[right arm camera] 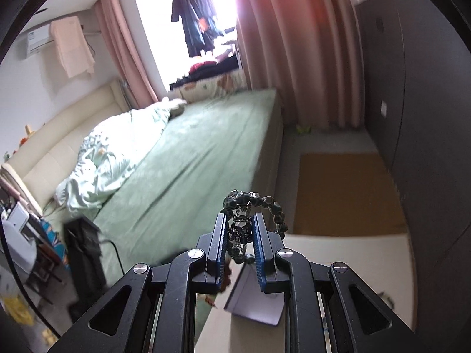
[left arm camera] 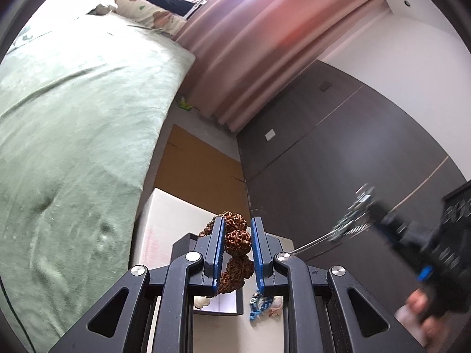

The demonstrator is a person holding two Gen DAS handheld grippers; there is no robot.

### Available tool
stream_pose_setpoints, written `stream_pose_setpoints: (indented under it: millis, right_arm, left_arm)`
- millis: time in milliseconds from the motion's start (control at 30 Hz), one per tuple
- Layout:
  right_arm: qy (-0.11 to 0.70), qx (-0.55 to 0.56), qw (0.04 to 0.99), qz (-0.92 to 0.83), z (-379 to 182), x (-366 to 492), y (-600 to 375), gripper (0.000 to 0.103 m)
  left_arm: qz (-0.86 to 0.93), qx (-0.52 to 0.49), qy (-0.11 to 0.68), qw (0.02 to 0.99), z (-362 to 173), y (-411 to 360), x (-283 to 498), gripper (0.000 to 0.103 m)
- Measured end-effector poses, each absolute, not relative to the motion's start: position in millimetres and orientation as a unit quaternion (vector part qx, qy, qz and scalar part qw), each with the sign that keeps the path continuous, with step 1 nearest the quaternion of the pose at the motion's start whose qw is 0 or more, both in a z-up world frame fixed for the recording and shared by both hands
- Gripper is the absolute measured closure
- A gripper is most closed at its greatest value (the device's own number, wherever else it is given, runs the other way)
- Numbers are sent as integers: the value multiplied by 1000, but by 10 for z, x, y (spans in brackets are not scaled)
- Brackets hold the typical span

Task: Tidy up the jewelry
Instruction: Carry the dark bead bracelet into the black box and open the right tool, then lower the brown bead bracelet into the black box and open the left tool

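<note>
A: What does the left gripper [left arm camera: 238,236] have?

B: A bracelet of big, knobbly brown seed beads [left arm camera: 237,239]. Its blue-padded fingers [left arm camera: 219,250] pinch the strand from both sides, and the beads stand up between and past the tips, above the pale cream surface [left arm camera: 170,214].

A: And the right gripper [right arm camera: 240,231]?

B: Its fingers [right arm camera: 259,244] are pinching a bracelet of dark, faceted, glossy beads [right arm camera: 254,214]. Part of the loop arches out to the right beyond the tips. The left wrist view shows that same gripper [left arm camera: 382,220] at the right edge, blurred, with a person's hand [left arm camera: 418,314] on the grip.

A: Anything lying below them?

B: Under the left gripper there is a dark open box [left arm camera: 188,241], a blue beaded piece [left arm camera: 259,306] on the surface just beside it, and something small and whitish [left arm camera: 201,302] that I cannot identify. Under the right gripper a grey-lilac flat box lid [right arm camera: 256,300] rests on the surface.

A: The room?

B: A bed with a green cover [right arm camera: 188,153], pink curtains [right arm camera: 294,44], and a tan floor mat [right arm camera: 344,191].
</note>
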State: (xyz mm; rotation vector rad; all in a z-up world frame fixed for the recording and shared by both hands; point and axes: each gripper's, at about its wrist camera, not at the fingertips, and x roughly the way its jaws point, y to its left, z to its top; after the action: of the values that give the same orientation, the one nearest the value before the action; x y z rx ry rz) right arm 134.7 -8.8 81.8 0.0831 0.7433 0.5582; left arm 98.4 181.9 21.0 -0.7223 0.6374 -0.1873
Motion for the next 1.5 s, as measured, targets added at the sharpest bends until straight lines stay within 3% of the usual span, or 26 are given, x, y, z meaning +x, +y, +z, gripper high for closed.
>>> stream_pose_setpoints:
  millis: [267,600,633,700,867,1167,1500]
  right_arm:
    - [423,64,862,271,-43,1552,-146,85]
    - [455,67,850,256,-719,1621,-233,84]
    - [463,69,847,253,-767,1634,-262,83]
    - [475,79,840,250,-774,1675,-333,65]
    - [434,95,864,237,-509,1505,-734,42]
    - [426,122,878,182,-418,1224,-1409,34]
    - [426,166,877,146,-455,1209,-1853,33]
  left_arm:
    - [-73,-347,312,882,118,1912,1018,85]
    - [-64,-331,331,882,-22,1870,1112,85]
    - [-64,-326,331,883,-20,1849,1114,85]
    - [-68,-315,330,887,4,1783,1118,85]
    - [-85,-302,328,891,26,1588,1160,85]
    - [-100,-289,347,887,-117,1234,1348,85]
    - [-101,-261,384,880,-378,895,1598,85]
